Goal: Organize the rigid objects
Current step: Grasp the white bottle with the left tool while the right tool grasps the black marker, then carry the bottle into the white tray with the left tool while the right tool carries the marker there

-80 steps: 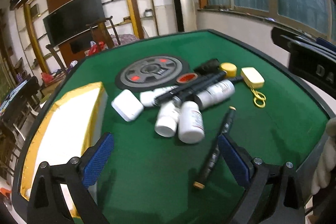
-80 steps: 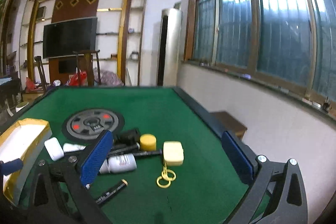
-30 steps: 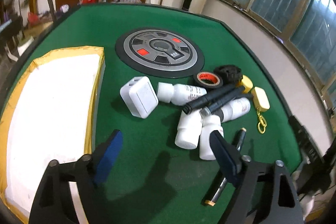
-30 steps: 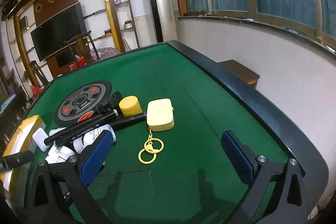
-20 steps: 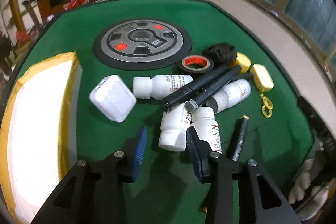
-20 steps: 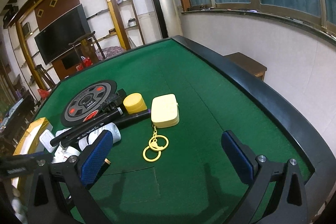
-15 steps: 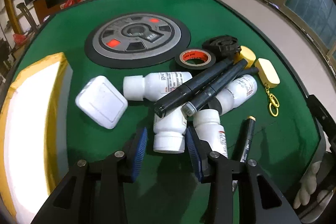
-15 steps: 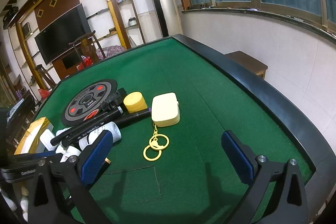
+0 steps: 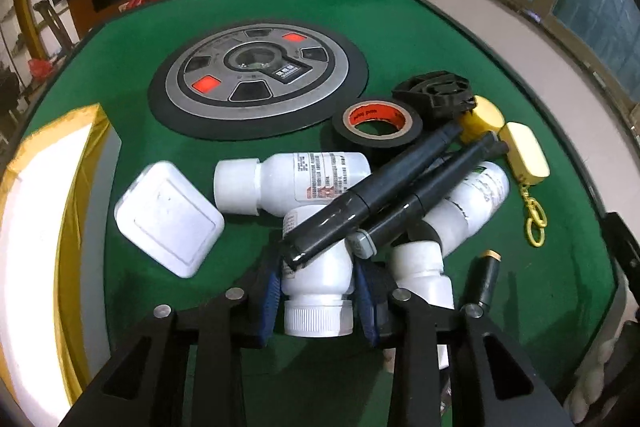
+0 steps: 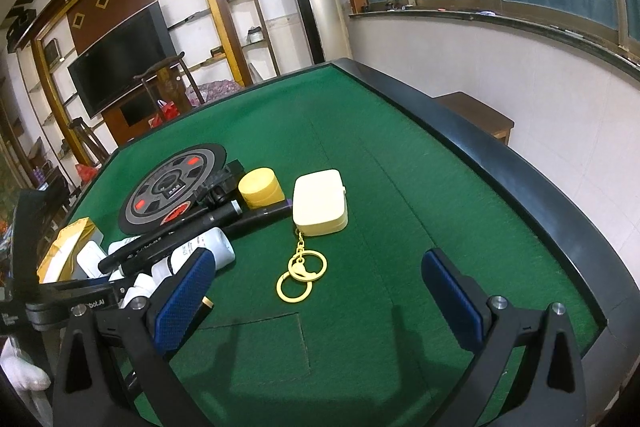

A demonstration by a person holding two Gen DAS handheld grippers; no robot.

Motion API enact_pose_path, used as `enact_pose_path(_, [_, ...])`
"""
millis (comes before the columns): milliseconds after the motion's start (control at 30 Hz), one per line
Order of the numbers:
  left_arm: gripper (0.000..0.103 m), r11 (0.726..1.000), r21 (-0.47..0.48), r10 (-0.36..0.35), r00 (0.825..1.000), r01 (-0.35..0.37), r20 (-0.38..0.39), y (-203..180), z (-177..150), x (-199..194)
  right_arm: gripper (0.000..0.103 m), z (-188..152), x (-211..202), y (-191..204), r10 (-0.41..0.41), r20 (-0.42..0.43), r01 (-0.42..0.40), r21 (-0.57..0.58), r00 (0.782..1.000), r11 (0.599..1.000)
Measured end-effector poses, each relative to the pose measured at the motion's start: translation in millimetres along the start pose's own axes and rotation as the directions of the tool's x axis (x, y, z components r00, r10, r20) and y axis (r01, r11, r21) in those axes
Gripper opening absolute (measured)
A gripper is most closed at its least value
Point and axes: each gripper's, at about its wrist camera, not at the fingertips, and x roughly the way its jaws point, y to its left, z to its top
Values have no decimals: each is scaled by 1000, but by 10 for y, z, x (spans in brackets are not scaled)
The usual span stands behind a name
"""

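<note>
Left wrist view: the left gripper (image 9: 316, 293) has just been closing, and its blue pads (image 9: 270, 297) now press both sides of a white bottle (image 9: 318, 281) lying on the green desk (image 9: 400, 27), cap toward the camera. Two black pens (image 9: 372, 195) lie crossed over this bottle and over the other white bottles beside it. A white square box (image 9: 168, 223) sits just left of the pile, and a yellow-edged tray (image 9: 32, 227) lies farther left. Behind the pile are a black tape roll (image 9: 376, 125), a black mount (image 9: 434, 93), a yellow case (image 9: 524, 153) with a key ring, and a round grey disc (image 9: 256, 75). A short black tube (image 9: 486, 277) with a gold tip lies right of the gripper. Right wrist view: the right gripper (image 10: 320, 291) hovers over bare felt near the key ring (image 10: 300, 277), jaws wide apart, holding nothing.
</note>
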Motion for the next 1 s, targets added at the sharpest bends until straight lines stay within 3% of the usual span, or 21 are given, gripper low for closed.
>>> enact_pose_path(167, [34,995,-58,-77,996,79,49,121,-131,-290,103,13,30,11,5,-19,-5,1,1000,1000])
enact_pose_path(333, [34,988,-46,-143,981,150,127,180,-329,-765,103,69,86,-104,76,-80,-74,24,994,997])
enact_pose_path(400, [34,985,-36,-163,975,170,151,207,-409,-920,103,107,88,-166,39,-93,-39,3,995,999])
enact_pose_path(533, [34,977,-39,-198,963,209,184,326,-536,-1084,92,179,140,-171,2,-150,-10,-52,989,999])
enact_pose_path(633, [34,973,-60,-206,958,222,199,445,-615,-1166,83,130,155,-38,26,-209,-44,-84,978,995])
enact_pose_path(800, [34,975,-92,-177,959,201,221,651,-683,-1263,82,-142,108,551,111,-288,-159,-152,951,975])
enact_pose_path(867, [34,975,-105,-166,960,194,226,722,-720,-1280,75,-263,140,802,102,-317,-168,-188,943,968])
enact_pose_path(933, [35,976,-114,-154,961,184,229,780,-760,-1289,56,-355,224,1003,87,-350,-168,-207,933,964])
enact_pose_path(1000, [35,976,-124,-147,962,179,231,839,-797,-1292,48,-416,300,1083,92,-368,-172,-189,925,967])
